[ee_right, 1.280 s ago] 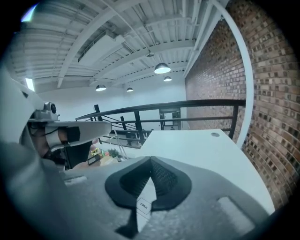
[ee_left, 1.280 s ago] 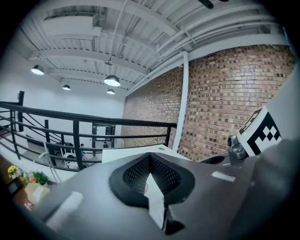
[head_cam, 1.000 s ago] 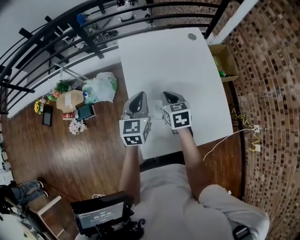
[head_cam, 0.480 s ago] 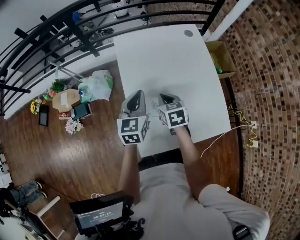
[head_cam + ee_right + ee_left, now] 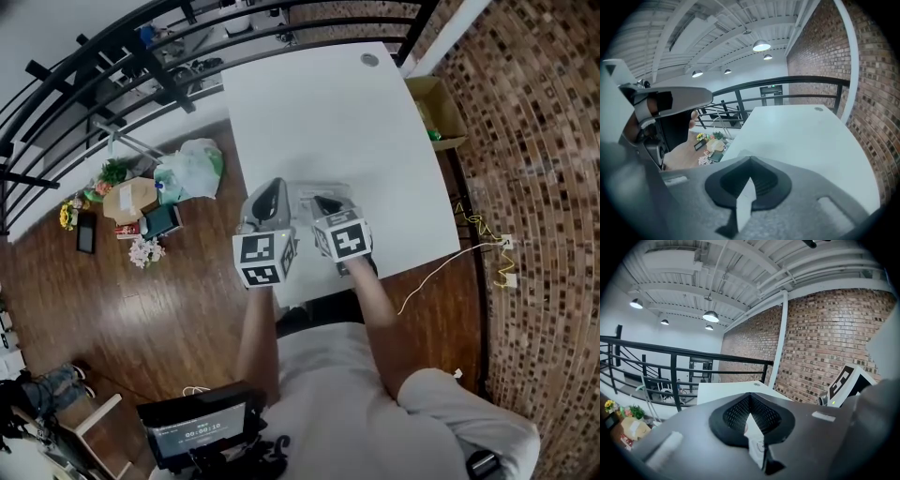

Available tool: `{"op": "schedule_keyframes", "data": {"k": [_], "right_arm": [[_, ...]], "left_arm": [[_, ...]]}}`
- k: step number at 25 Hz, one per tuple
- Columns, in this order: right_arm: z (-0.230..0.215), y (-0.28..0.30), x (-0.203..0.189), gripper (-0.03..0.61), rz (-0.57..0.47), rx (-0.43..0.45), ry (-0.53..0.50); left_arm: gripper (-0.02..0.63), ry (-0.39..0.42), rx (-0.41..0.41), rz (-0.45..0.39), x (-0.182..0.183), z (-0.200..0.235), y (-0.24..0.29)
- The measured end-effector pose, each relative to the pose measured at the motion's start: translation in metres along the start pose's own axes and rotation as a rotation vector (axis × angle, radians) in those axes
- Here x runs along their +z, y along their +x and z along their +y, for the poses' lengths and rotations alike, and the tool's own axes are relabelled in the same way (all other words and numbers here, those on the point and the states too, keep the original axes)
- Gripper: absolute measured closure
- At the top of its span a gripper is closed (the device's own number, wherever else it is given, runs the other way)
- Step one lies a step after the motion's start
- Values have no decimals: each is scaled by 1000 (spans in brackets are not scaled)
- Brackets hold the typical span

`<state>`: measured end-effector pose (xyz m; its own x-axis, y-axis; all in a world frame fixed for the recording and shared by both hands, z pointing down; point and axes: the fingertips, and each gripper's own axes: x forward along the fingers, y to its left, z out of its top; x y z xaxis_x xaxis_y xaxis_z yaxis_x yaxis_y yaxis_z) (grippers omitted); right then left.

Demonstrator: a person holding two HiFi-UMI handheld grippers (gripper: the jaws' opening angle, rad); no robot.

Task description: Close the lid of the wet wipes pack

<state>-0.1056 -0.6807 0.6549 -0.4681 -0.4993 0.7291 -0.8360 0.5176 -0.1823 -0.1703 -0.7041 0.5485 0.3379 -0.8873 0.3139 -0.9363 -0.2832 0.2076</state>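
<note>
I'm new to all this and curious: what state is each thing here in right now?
left gripper: jaws together, nothing clearly held.
right gripper: jaws together, nothing clearly held.
wet wipes pack: on the table, lid hidden by grippers.
ceiling lamp: lit.

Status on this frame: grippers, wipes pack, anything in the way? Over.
Left gripper and right gripper both shut, side by side over the table near its front edge. Wet wipes pack mostly hidden beneath them, lid state unreadable. No obstruction seen.
</note>
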Motion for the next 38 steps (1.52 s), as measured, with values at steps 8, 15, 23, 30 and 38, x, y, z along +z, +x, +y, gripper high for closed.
{"op": "schedule_keyframes", "data": {"k": [8, 15, 23, 30, 38], "right_arm": [[-7, 0, -17, 589, 33, -23, 29], [-6, 6, -34, 589, 61, -21, 25], [-9, 14, -49, 589, 80, -25, 25], [-5, 19, -54, 589, 93, -30, 3], [-5, 24, -55, 589, 116, -25, -74]], "left_arm": [[598, 3, -6, 6, -2, -6, 0], [598, 2, -1, 26, -12, -8, 1], [598, -12, 14, 51, -27, -3, -3], [598, -24, 11, 77, -38, 0, -2], [598, -24, 11, 100, -50, 1, 3]]}}
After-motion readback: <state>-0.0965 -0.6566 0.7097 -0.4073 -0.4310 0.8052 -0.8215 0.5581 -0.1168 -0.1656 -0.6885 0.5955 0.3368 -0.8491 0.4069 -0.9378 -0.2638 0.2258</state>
